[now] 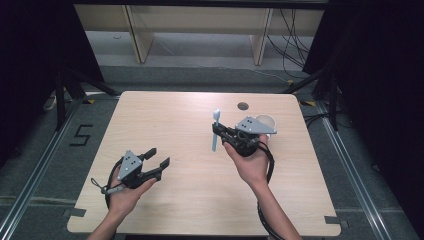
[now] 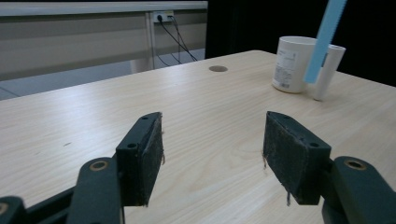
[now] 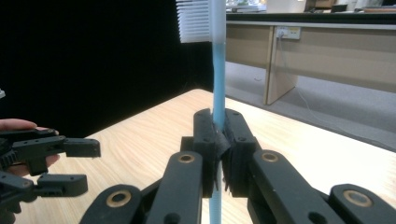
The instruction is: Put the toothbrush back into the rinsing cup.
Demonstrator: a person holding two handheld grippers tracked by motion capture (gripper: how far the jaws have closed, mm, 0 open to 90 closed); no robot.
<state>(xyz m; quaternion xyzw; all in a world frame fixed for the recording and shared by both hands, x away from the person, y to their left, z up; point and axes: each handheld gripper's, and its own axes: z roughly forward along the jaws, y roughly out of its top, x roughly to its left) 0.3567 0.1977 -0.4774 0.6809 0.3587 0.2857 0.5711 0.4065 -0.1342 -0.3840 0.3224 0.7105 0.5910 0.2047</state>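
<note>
- Surface point(image 1: 165, 115): light wood, round hole near the far edge.
- Left claw point(image 1: 156, 158): held low over the surface's near left; jaws spread wide, nothing between them.
- Right claw point(image 1: 218, 131): clamped tight on the toothbrush point(image 1: 215, 131), which is held upright above the surface, bristles on top.
- White cup point(image 2: 294, 63): seen standing on the surface beyond the toothbrush.
</note>
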